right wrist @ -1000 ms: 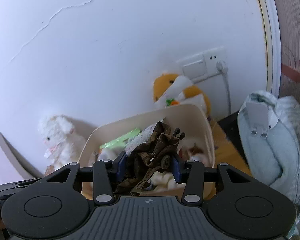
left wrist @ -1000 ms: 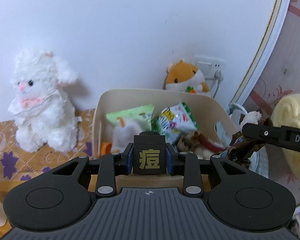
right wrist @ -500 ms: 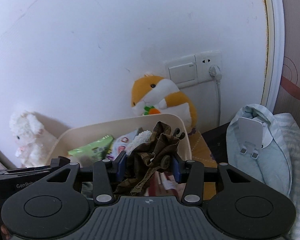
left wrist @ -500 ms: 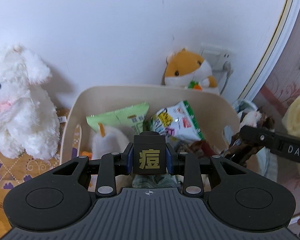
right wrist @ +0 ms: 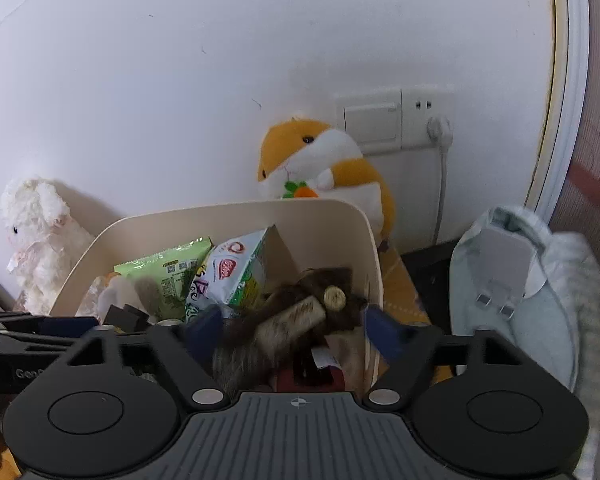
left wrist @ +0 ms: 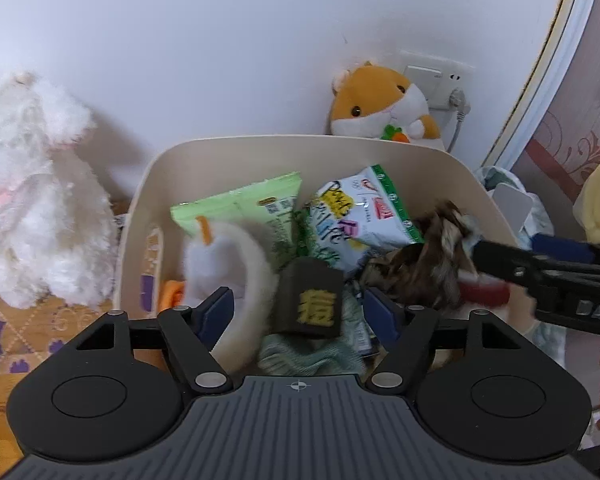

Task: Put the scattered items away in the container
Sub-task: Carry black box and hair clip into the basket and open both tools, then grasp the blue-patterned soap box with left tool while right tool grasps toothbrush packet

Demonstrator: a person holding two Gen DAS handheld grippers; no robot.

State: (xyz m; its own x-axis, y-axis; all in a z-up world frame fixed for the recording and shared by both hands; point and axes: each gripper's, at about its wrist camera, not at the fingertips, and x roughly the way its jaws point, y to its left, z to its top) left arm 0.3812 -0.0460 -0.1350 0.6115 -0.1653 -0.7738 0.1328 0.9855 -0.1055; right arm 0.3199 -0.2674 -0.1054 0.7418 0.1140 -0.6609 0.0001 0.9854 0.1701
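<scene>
A cream bin [left wrist: 228, 156] [right wrist: 364, 236] holds a green snack packet [left wrist: 260, 204], a white-green packet [left wrist: 360, 216], white fluffy items and cloth. My left gripper [left wrist: 298, 306] is open over the bin; a black block with a gold character [left wrist: 310, 302] hangs loose between its pads, tilted and dropping. My right gripper [right wrist: 294, 326] is open over the bin's right side; a brown leopard-print fabric item [right wrist: 296, 316] is slipping from between its pads. It also shows in the left wrist view [left wrist: 428, 264].
A white plush lamb [left wrist: 28, 192] stands left of the bin. An orange hamster plush [right wrist: 324, 164] sits behind it by a wall socket [right wrist: 396, 120]. A pale green bundle with a clip [right wrist: 528, 288] lies right of the bin. The cloth under them is orange patterned [left wrist: 40, 320].
Both grippers have moved forward over the bin and opened. The black block and the brown fabric item have come free of the pads and drop toward the bin's contents.
</scene>
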